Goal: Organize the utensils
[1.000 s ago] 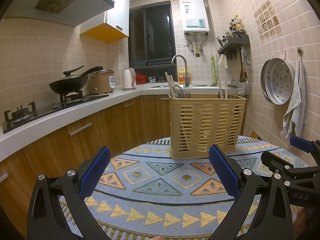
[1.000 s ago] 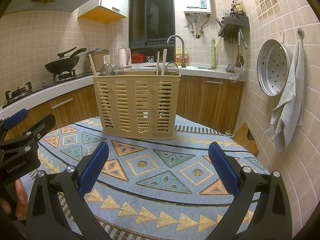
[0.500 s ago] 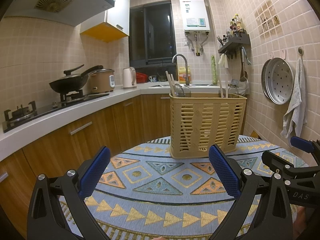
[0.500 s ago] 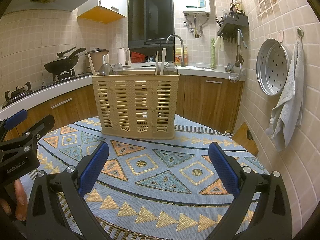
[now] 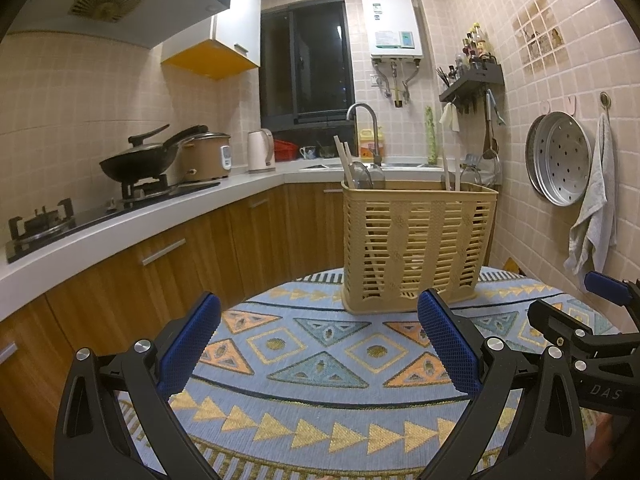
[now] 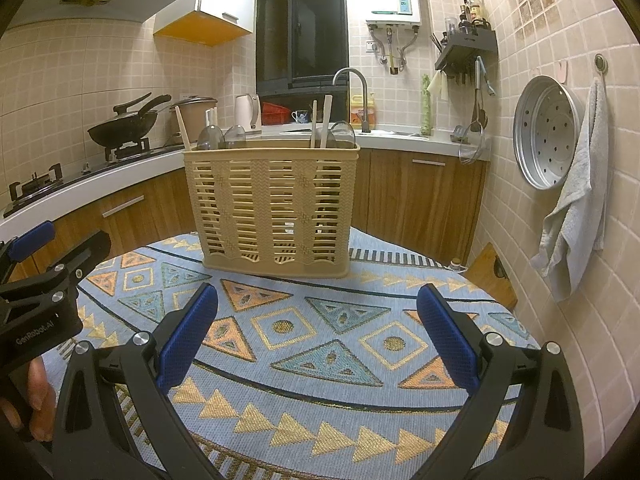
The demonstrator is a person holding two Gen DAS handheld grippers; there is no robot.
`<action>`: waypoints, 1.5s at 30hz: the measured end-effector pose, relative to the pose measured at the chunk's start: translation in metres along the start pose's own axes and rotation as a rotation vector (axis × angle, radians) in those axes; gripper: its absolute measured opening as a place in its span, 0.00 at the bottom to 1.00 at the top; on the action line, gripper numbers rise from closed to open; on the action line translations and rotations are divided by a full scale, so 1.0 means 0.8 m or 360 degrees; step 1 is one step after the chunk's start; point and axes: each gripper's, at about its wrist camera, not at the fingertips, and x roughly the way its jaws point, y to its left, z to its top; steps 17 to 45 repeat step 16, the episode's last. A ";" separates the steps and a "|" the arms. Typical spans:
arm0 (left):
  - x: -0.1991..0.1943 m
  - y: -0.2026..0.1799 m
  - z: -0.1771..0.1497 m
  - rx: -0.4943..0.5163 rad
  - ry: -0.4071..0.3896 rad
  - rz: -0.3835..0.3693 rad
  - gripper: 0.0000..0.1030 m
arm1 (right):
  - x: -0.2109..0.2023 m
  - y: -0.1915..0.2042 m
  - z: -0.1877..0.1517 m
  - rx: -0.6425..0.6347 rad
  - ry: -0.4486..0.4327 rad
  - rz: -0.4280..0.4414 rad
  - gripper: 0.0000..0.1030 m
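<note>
A tan slatted utensil basket [image 6: 274, 204] stands upright on the far part of a round desk covered with a blue patterned cloth [image 6: 332, 344]. Inside it, at the left end, sit spoons [image 6: 222, 138] and a pale chopstick [image 6: 183, 128]; at the right end, two more chopsticks [image 6: 326, 120] and another spoon [image 6: 342, 134] stick up above the rim. In the left wrist view the same basket [image 5: 416, 248] shows its utensils at both ends as well.

The right gripper [image 6: 318, 334] hovers over the near part of the cloth, its blue-padded fingers [image 6: 188, 336] spread wide and released, holding nothing, well apart from the basket. The left gripper [image 5: 318, 340] hangs likewise over the near cloth, its fingers [image 5: 190, 344] spread apart and empty. Each gripper appears at the edge of the other's view, side by side.

Beyond the desk, a white counter [image 5: 132, 216] runs along the left with a black wok [image 5: 138, 162] on a gas stove, a rice cooker [image 5: 206, 156] and a kettle [image 5: 260, 150]. A faucet [image 5: 366, 128] stands at the far sink. On the right wall hang a perforated metal tray [image 5: 560, 158] and a grey towel [image 5: 594, 216].
</note>
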 end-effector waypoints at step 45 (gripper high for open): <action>0.004 0.003 0.000 0.0008 0.0033 -0.0067 0.93 | -0.001 0.000 -0.001 0.0007 0.0004 -0.0002 0.92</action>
